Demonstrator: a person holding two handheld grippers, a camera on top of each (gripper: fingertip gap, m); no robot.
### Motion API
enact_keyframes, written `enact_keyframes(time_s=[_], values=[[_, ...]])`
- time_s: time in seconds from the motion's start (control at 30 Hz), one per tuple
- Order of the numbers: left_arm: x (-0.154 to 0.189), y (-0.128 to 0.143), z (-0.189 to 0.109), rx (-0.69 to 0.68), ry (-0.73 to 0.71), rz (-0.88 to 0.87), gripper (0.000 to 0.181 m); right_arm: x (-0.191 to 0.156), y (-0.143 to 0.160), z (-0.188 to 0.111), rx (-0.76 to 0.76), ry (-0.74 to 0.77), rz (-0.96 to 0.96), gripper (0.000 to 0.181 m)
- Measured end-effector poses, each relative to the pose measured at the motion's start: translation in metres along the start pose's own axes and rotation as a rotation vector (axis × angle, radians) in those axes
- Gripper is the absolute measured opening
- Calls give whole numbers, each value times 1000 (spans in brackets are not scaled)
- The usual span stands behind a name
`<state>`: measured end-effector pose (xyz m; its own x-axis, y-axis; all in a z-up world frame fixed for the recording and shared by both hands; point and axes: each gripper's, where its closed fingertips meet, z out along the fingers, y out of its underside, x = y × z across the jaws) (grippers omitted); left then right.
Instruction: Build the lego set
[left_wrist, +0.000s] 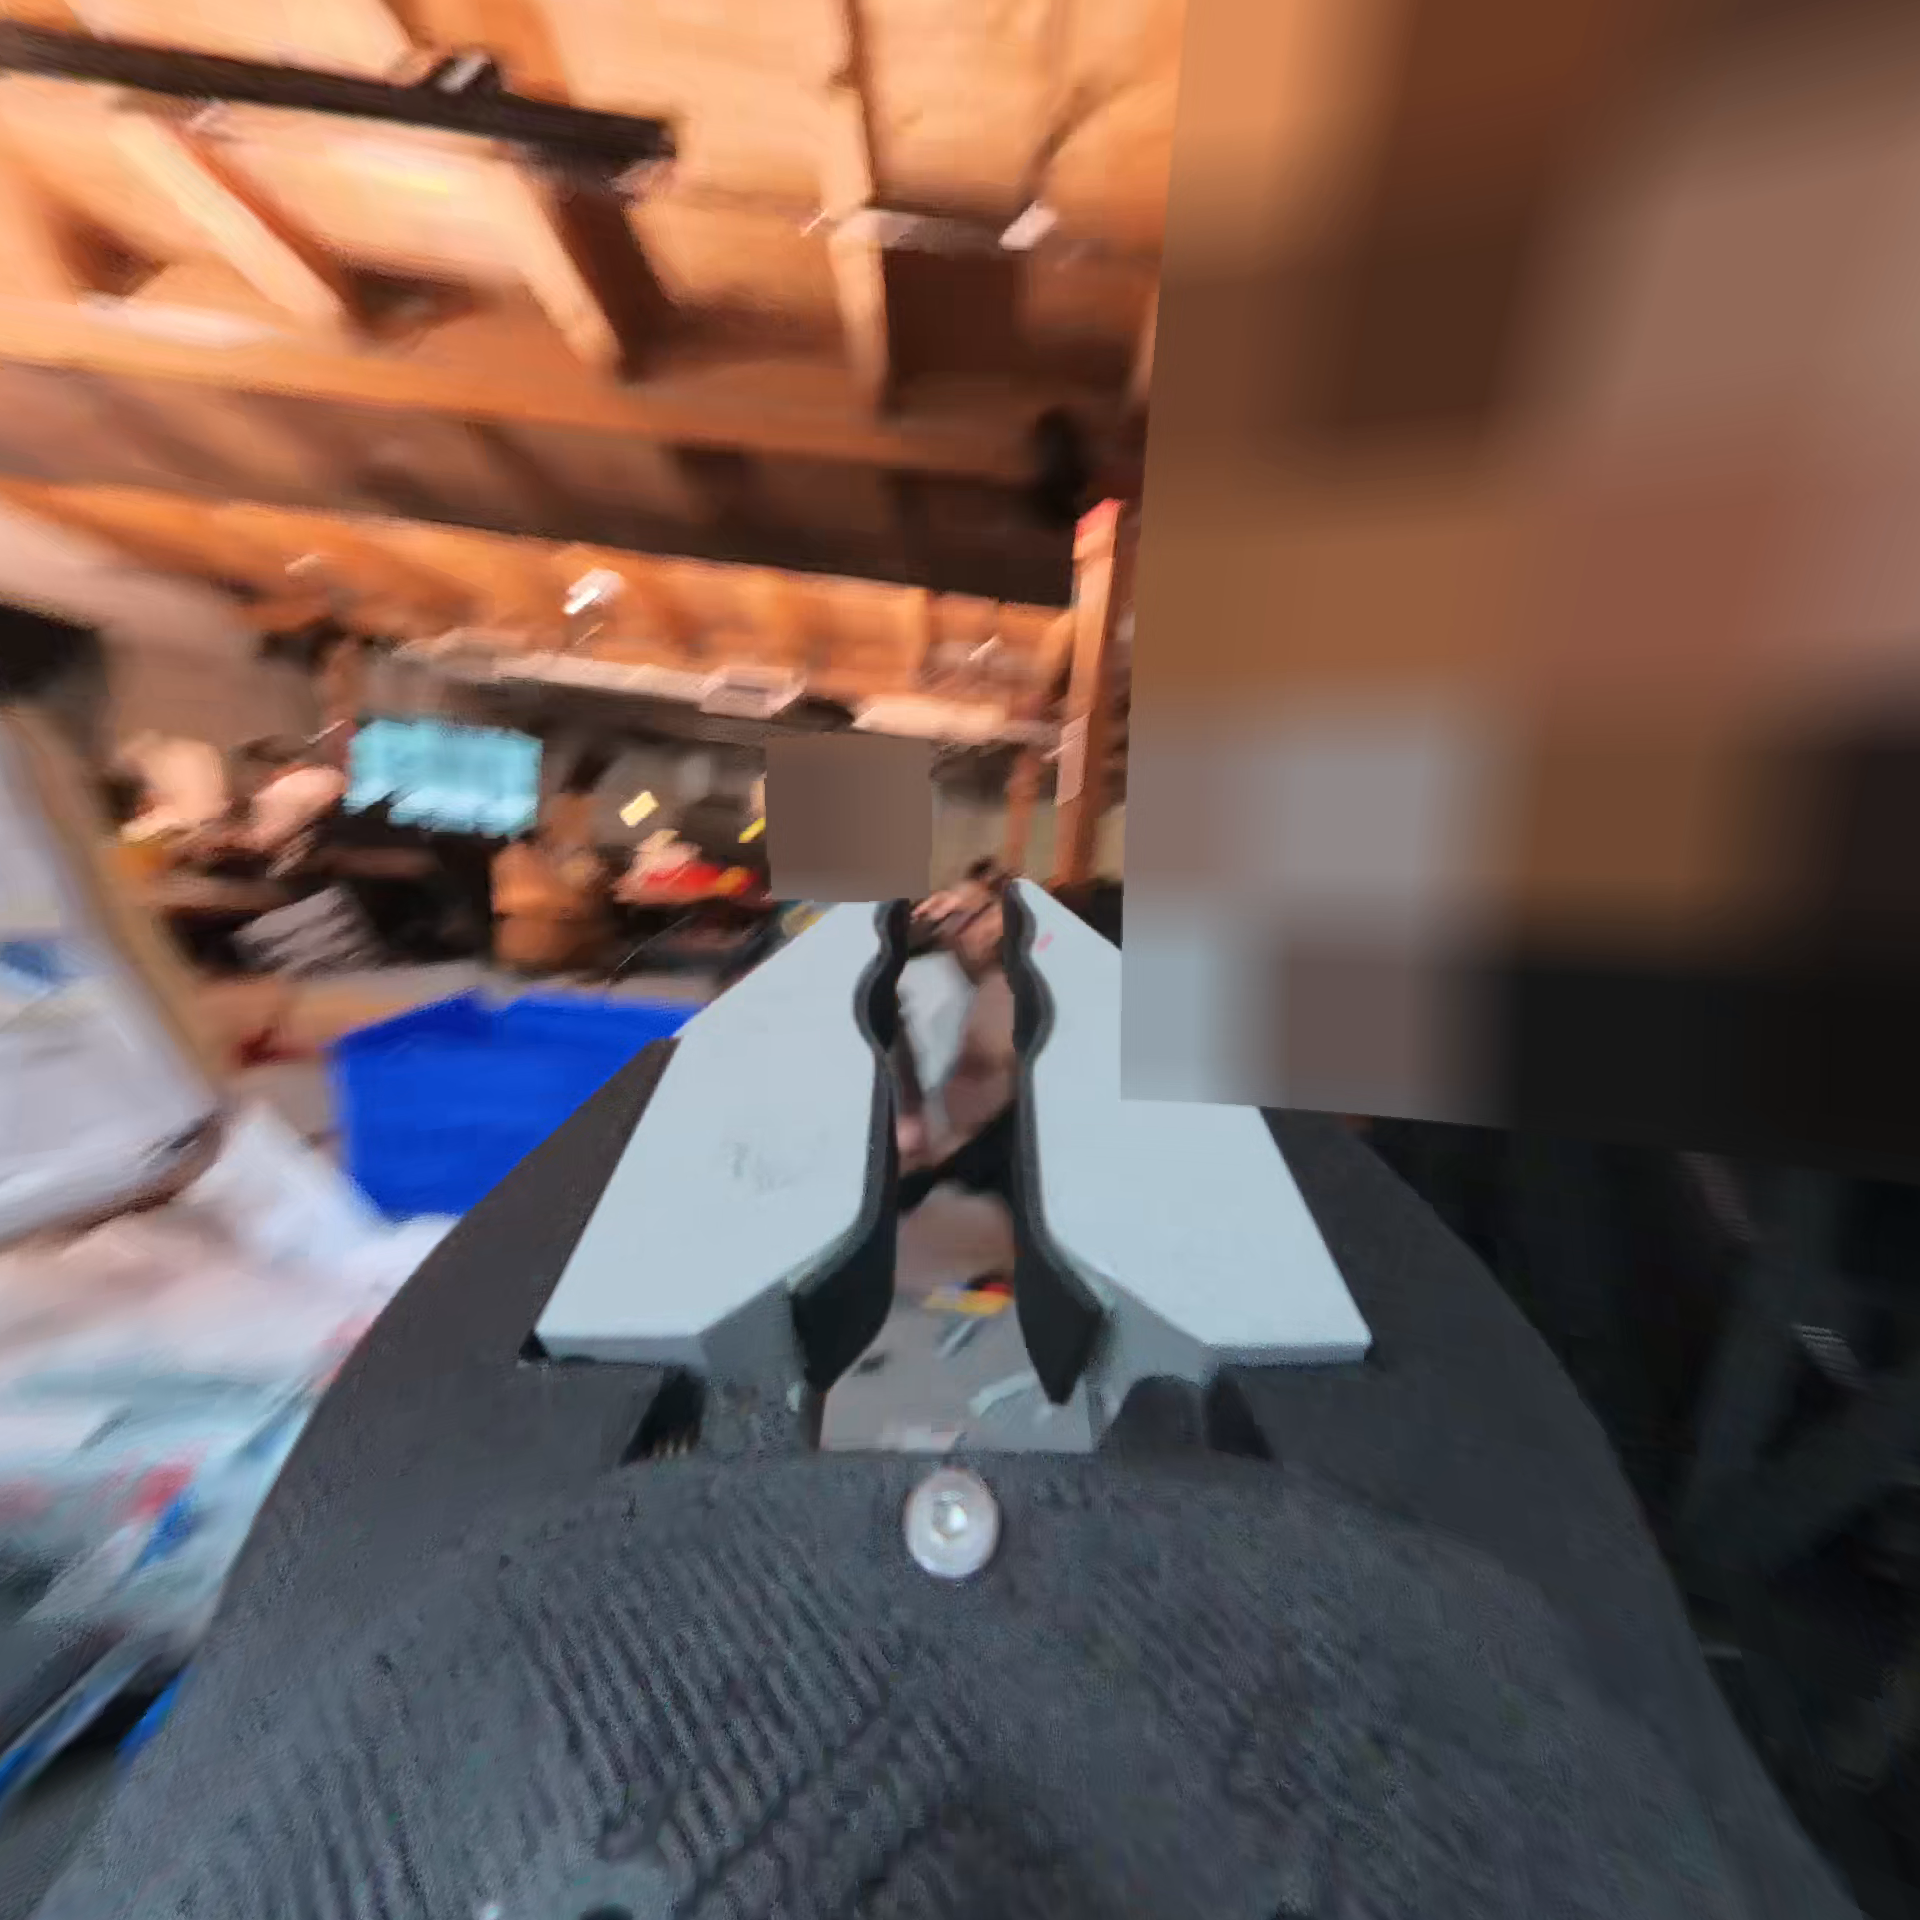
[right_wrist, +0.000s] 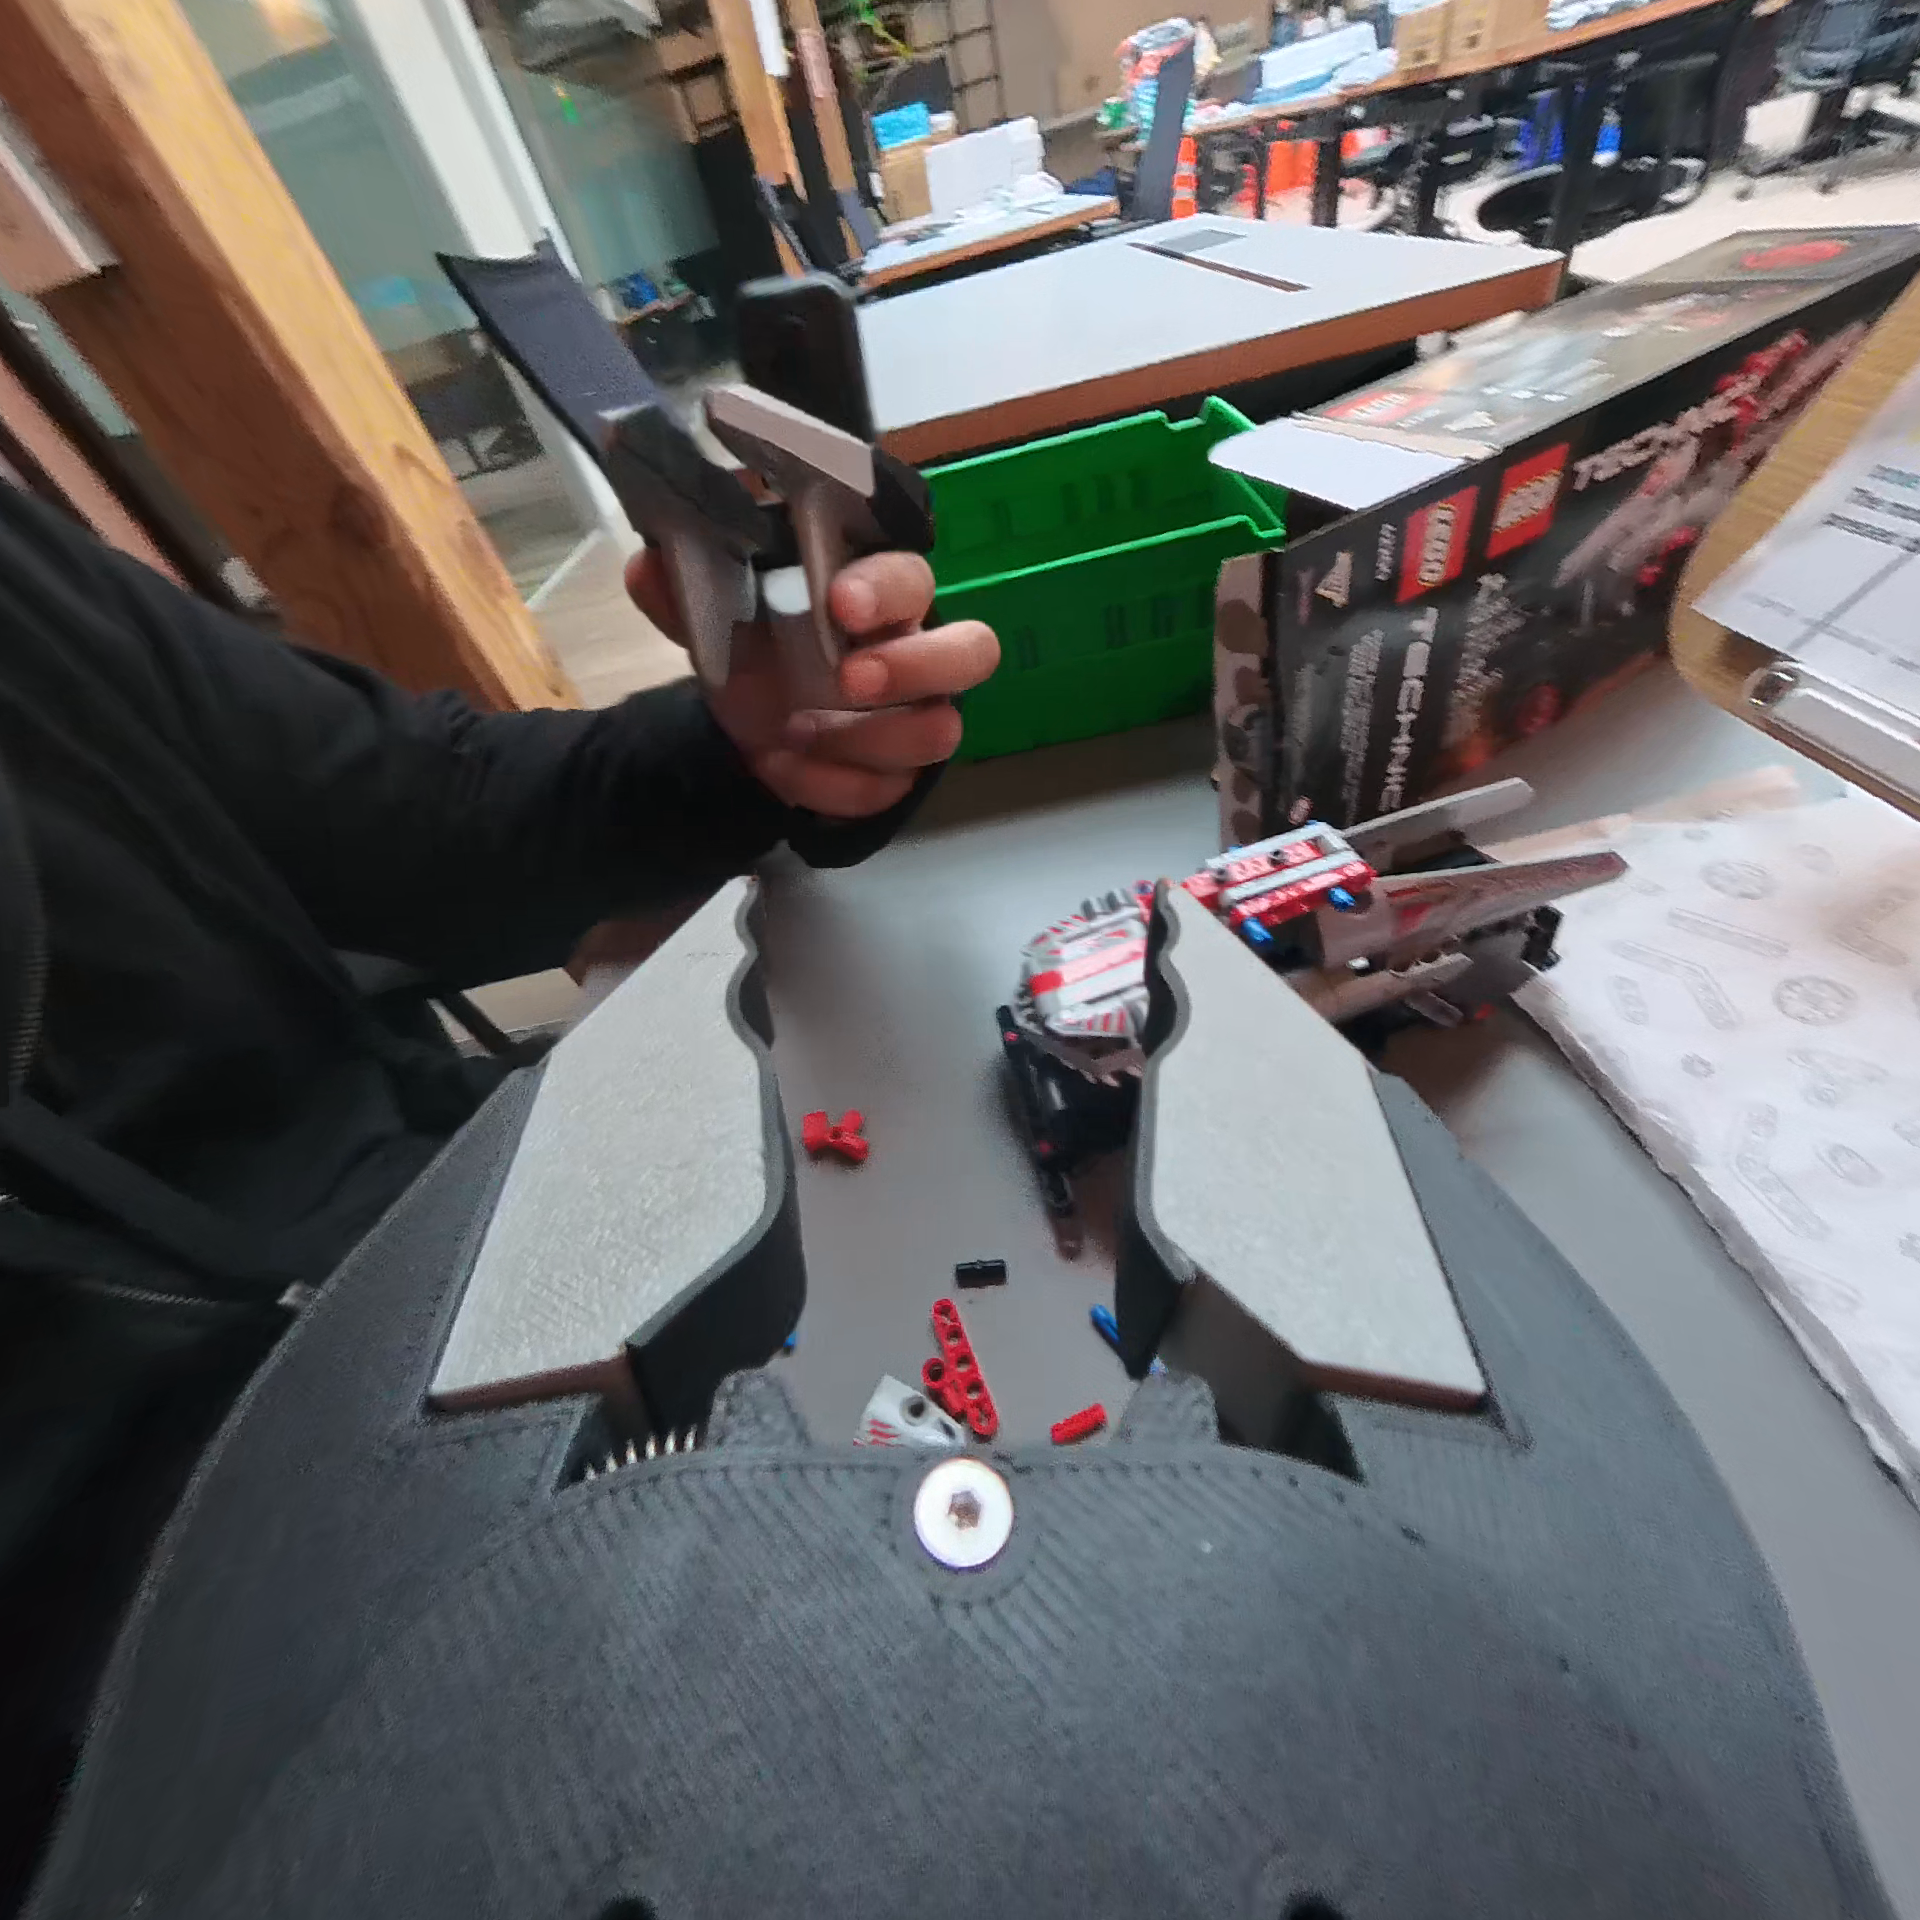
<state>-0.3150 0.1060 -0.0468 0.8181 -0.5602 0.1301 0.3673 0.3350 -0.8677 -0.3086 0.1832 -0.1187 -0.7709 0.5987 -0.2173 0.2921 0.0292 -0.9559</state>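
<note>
While the left gripper (left_wrist: 954, 914) points up with its fingers nearly together and nothing between them, the right gripper (right_wrist: 951, 914) is spread wide over the grey table (right_wrist: 894, 997). One half-built lego model (right_wrist: 1278, 945) sits there, near one box (right_wrist: 1538, 520). Three small red pieces (right_wrist: 961, 1366) lie loose.

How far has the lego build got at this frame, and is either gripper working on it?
Partly built: a grey, red and black model stands assembled on the table. Nothing is in hand: the right gripper is open above the loose parts, and the left gripper, slightly parted and empty, is raised off the table, pointing toward the ceiling. Left to fit: a red connector, black pin and red beam.
</note>
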Motion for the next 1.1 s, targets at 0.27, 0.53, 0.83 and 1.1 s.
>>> enact_keyframes(time_s=[0.27, 0.53, 0.83, 1.1], values=[[-84, 63, -23, -407, -517, 150, 16, 45, 23, 13, -95, 271, -1, 59], [-107, 92, -44, -594, -630, 184, 16, 45, 34, 25, -137, 260, -2, 58], [-110, 115, -47, -697, -619, 151, 34, 42, 43, 37, -178, 254, -15, 58], [-110, 110, -46, -665, -619, 162, 24, 45, 42, 35, -168, 277, -25, 57]])
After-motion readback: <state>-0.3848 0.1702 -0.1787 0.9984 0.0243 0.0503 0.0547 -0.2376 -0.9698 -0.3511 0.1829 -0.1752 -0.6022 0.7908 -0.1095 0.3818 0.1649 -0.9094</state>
